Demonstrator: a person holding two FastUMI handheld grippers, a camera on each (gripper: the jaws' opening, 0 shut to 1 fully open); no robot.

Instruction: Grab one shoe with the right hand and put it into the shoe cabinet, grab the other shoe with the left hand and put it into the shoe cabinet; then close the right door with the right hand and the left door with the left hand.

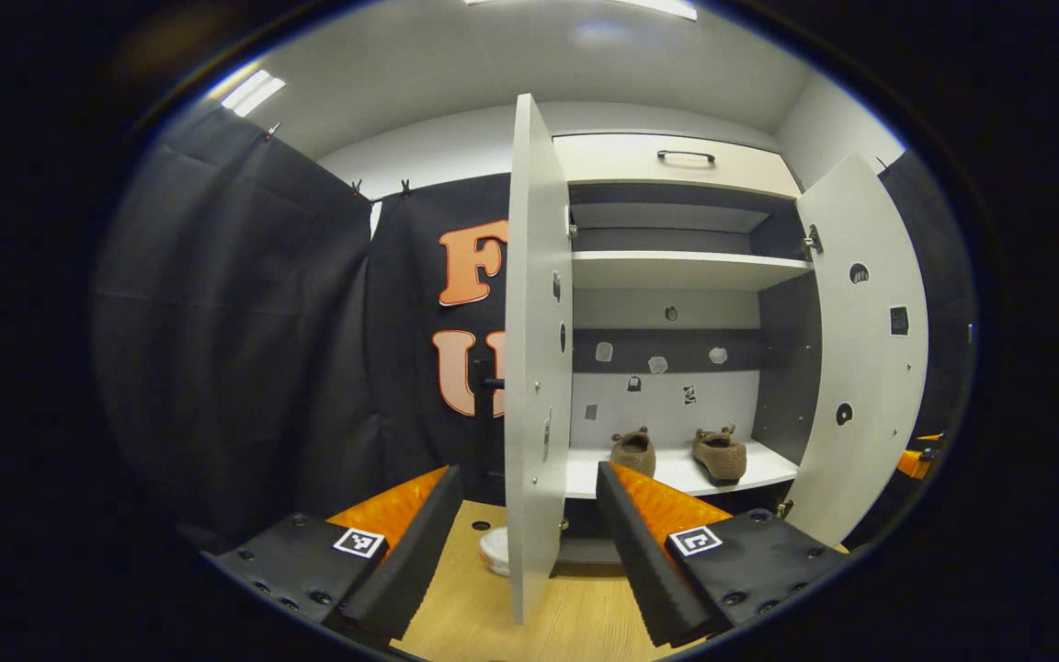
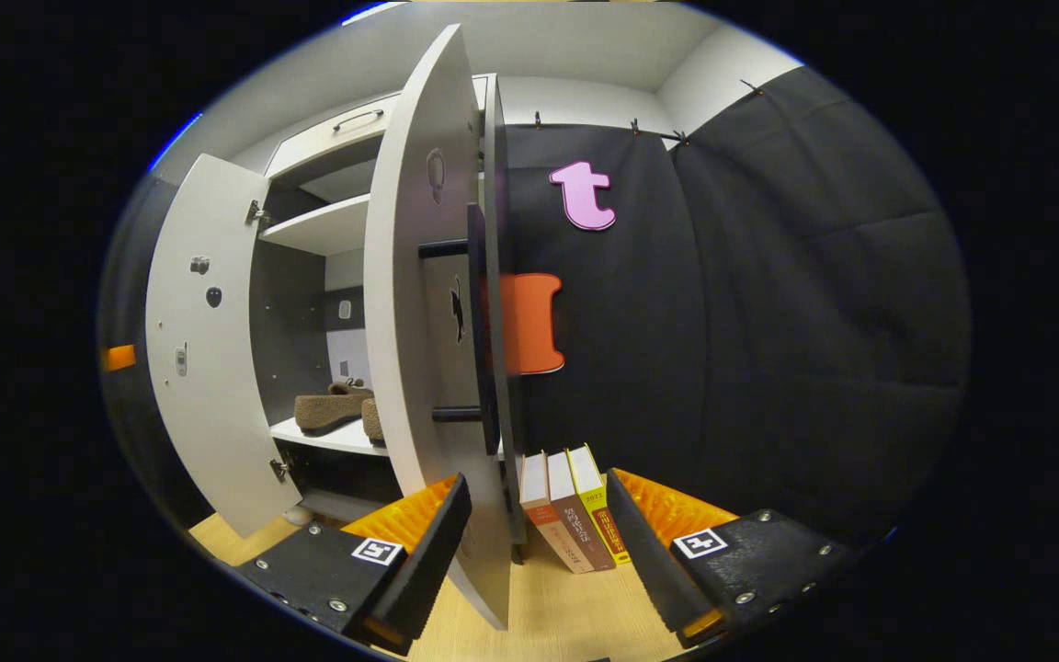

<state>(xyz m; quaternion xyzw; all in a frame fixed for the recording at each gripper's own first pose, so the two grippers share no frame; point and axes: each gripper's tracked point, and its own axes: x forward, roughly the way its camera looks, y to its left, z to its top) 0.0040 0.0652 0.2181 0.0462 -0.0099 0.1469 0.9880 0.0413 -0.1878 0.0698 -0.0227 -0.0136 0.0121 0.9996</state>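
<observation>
Shoe cabinet (image 1: 677,267) stands with both doors swung wide. In the left gripper view the left door (image 1: 534,368) is seen nearly edge-on, its lower edge between the left gripper's (image 1: 520,542) two fingers; jaws spread apart, not pressing the panel, nothing held. The door blocks the left part of the cabinet interior from this camera. A small white round object (image 1: 495,550) sits on the wooden floor (image 1: 575,616) just left of the door's foot; what it is cannot be told. The right door (image 1: 865,349) hangs open at the far side, with a few dark round marks and a small square sticker on its inner face.

Two brown shoes, both on the lower shelf (image 1: 750,473) inside the cabinet: left shoe (image 1: 633,451) and right shoe (image 1: 720,453), side by side, slightly apart, toes toward the back wall. One upper shelf (image 1: 686,268) above them, bare. One drawer (image 1: 677,161) with a dark handle at the top.

In the right gripper view the right door's edge comes down between the fingers of the right gripper (image 2: 534,542); jaws wide apart, gripping nothing. The door's dark bar handle (image 2: 479,331) sits on its outer side, on two standoffs. This door covers part of the shoes; one shoe shows fully, the second only by its end. Three books (image 2: 571,515) lean on the floor against the black cloth wall, just right of the door and between the two fingers in the picture.

Both grippers are low, near floor level, roughly level, each pointed along its door's edge.
</observation>
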